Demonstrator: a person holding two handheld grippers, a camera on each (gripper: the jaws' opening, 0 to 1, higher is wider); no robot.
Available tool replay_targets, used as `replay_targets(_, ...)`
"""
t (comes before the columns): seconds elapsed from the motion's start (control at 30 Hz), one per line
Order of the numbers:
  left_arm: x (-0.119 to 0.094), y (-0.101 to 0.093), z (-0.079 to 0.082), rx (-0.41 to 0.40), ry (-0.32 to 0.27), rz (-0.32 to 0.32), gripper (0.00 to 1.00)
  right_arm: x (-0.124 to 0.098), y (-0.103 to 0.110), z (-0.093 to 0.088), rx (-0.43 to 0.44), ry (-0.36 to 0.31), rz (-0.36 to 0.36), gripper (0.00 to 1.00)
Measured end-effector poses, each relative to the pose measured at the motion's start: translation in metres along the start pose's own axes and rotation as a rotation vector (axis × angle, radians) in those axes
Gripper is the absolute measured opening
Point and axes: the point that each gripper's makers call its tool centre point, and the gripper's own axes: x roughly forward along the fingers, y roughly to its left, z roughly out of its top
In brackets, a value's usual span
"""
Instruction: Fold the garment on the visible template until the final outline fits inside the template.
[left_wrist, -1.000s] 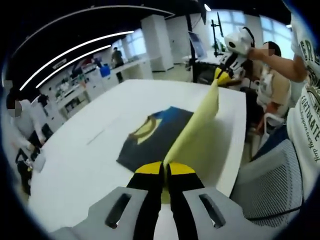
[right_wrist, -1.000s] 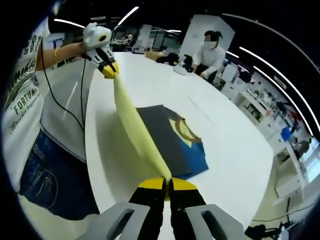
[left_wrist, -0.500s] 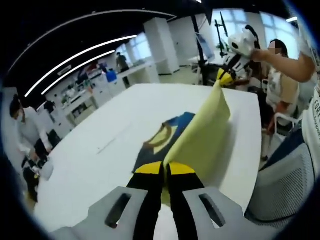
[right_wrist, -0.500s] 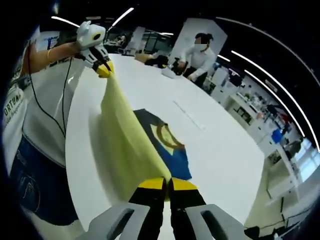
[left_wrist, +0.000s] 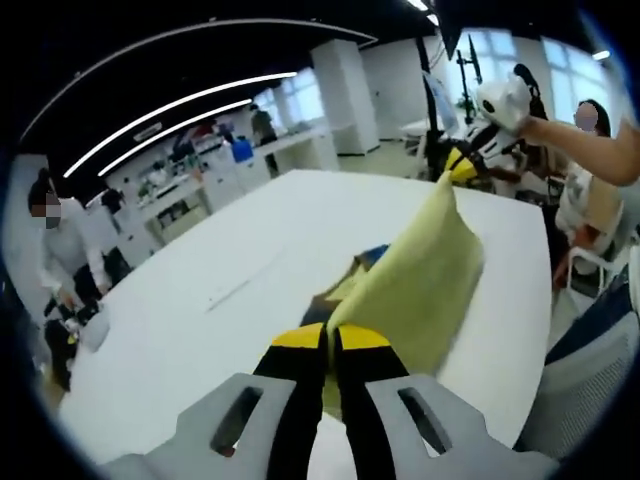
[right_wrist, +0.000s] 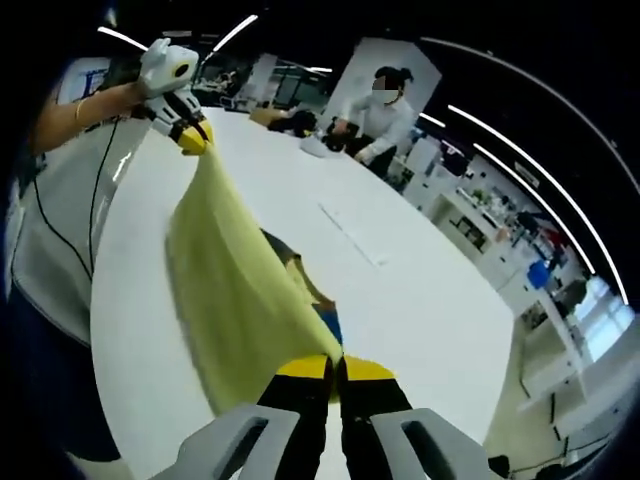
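Observation:
The garment's yellow half (left_wrist: 420, 280) hangs lifted above the white table (left_wrist: 200, 310), stretched between both grippers. My left gripper (left_wrist: 332, 336) is shut on one corner of its hem. My right gripper (left_wrist: 460, 166) pinches the other corner at the far end. Under the yellow sheet, a little of the dark navy and blue part (left_wrist: 345, 291) lies flat on the table. In the right gripper view my right gripper (right_wrist: 335, 366) is shut on the yellow cloth (right_wrist: 235, 290), the left gripper (right_wrist: 188, 136) holds the far corner, and a blue strip (right_wrist: 327, 322) peeks out beneath.
A thin grey strip (left_wrist: 240, 288) lies on the table beyond the garment. A person in white (right_wrist: 378, 112) works at the table's far end among small items (right_wrist: 320, 140). An office chair (left_wrist: 590, 370) stands by the near edge. Benches line the back wall.
The held yellow half has swung further over the dark part, which was mostly exposed and is now nearly covered. Both grippers stay shut on the hem.

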Motion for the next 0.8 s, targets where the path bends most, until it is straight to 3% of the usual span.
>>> replay_targets(0.2,0.018,0.013,-0.009,0.024,0.031,0.010,0.01,0.018,-0.006,0.002,-0.048,0.022,-0.028,0.00)
replay_targets(0.37,0.035,0.024,-0.011,0.003,0.029,0.023,0.01,0.033,-0.015,-0.004,-0.025,0.054,-0.059,0.00)
replay_targets(0.5,0.050,0.031,-0.012,0.054,0.037,0.043,0.01,0.044,-0.024,-0.006,0.007,0.061,-0.081,0.00)
replay_targets(0.6,0.061,0.035,-0.016,0.039,0.043,0.042,0.01,0.054,-0.029,-0.010,0.033,0.076,-0.092,0.00)
replay_targets(0.73,0.079,0.041,-0.029,0.014,0.063,0.039,0.01,0.073,-0.029,-0.021,0.069,0.109,-0.076,0.00)
replay_targets(0.8,0.088,0.040,-0.039,0.065,0.102,0.037,0.01,0.082,-0.029,-0.025,0.080,0.113,-0.072,0.00)
